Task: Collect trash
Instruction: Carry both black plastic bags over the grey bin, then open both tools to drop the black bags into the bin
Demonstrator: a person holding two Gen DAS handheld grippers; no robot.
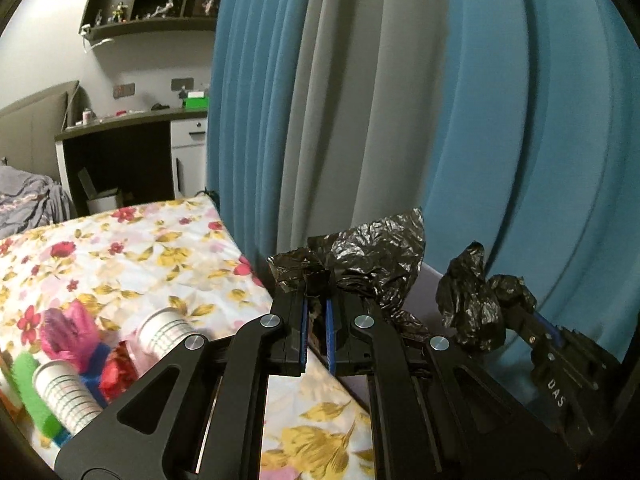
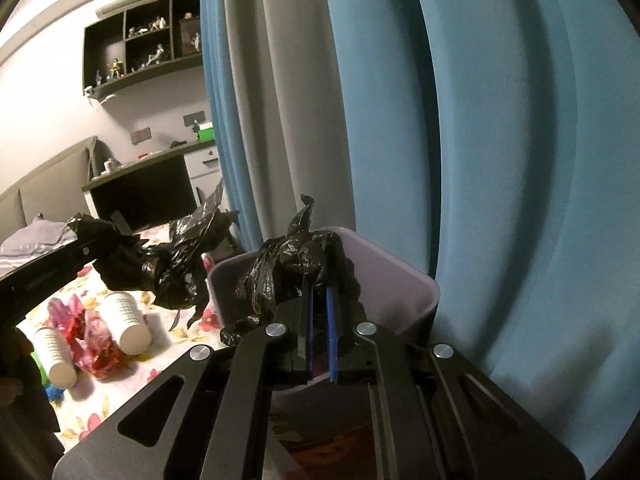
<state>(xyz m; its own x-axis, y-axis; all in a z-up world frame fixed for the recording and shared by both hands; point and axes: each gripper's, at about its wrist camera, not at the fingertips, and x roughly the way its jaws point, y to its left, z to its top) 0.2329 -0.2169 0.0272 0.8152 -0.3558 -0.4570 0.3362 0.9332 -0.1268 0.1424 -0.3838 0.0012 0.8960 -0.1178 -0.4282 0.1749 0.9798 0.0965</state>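
The left tongs (image 1: 316, 308) are pressed together on a bunched edge of a black plastic trash bag (image 1: 376, 264), which crumples up over the tips and trails off to their right. The right tongs (image 2: 320, 300) are likewise clamped on another bunch of the same black film, which stands up in a twisted peak just ahead of the blue pads. Between the two pairs the bag hangs as dark, wrinkled folds rather than a spread mouth; whether it is one bag held at two edges cannot be told for certain, though it looks so.

Directly beyond and under the right tongs sits a lilac plastic trash bin (image 2: 420, 292), its rim partly hidden by the film. From here the bin looks unlined; the bag is above its opening, not yet draped over the rim.

To the left of both tongs lies a bed with a floral bedsheet (image 1: 132, 248), and on it the litter waits: two white paper cups (image 2: 126, 322) on their sides, crumpled red and pink wrappers (image 2: 94, 344) between them, and something bright green (image 1: 30, 392) and blue at the near edge. None of it is in the bin or the bag. Behind everything hangs a blue and grey curtain (image 1: 480, 120).

So the job reads as barely begun: the bag is in hand, the fitting or opening of it is the step under way, and all the gathering is left.
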